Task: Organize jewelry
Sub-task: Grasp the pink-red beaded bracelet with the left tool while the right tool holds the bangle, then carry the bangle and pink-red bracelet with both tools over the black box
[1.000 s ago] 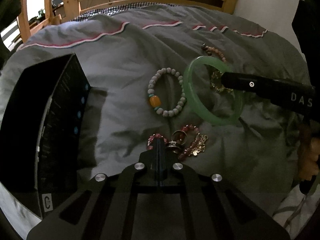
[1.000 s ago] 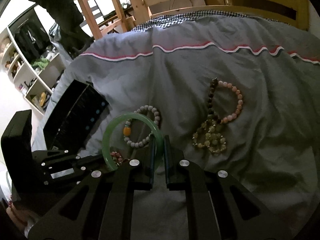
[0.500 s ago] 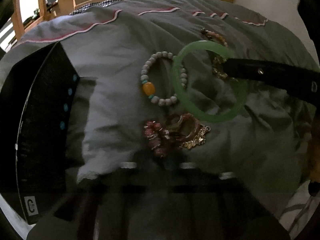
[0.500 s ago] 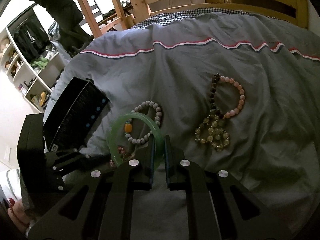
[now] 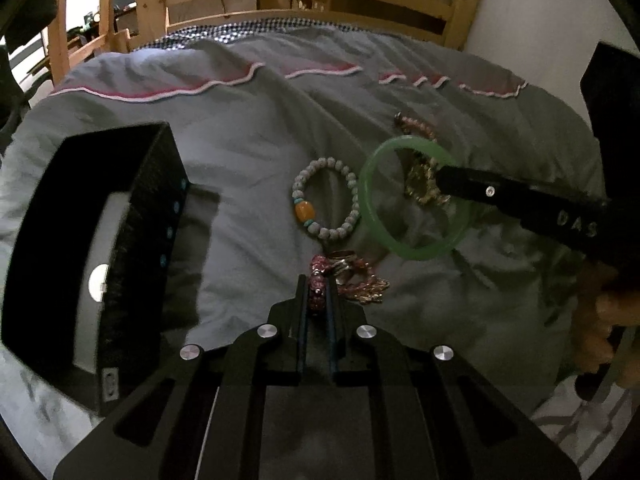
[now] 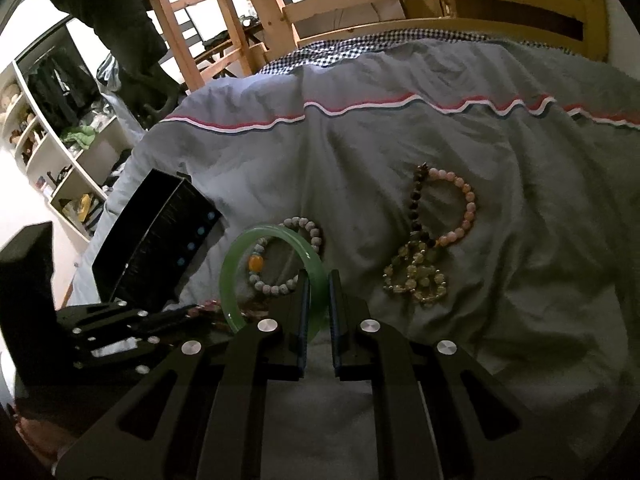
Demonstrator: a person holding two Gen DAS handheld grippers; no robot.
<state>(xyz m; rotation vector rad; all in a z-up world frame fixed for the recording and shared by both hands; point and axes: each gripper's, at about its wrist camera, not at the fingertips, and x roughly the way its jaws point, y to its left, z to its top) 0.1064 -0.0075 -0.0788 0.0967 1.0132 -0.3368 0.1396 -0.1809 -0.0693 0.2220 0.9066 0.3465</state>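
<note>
Grey duvet [image 6: 400, 168] spread across the bed, creased all over, a wavy red-and-white trim [image 6: 360, 110] running across it. Checked sheet [image 6: 360, 46] peeks out at the far edge, right against the wooden bed frame [image 6: 440, 4]. A wooden ladder [image 6: 176, 28] rises at the left; beside it dark clothes [image 6: 104, 8] hang. Further left, white shelves [image 6: 60, 152], cluttered with small items too blurred to name.

The right gripper [image 6: 318, 280] pinches the rim of a green jade bangle [image 6: 272, 276], tilted above a grey duvet [image 6: 500, 160]. A white bead bracelet [image 6: 288, 256] with an amber bead lies behind it; a pink bead bracelet [image 6: 460, 208] and yellow crystal beads [image 6: 416, 280] lie right. The left gripper [image 6: 196, 312] grips dark-red beads beside a black box [image 6: 156, 240]
</note>
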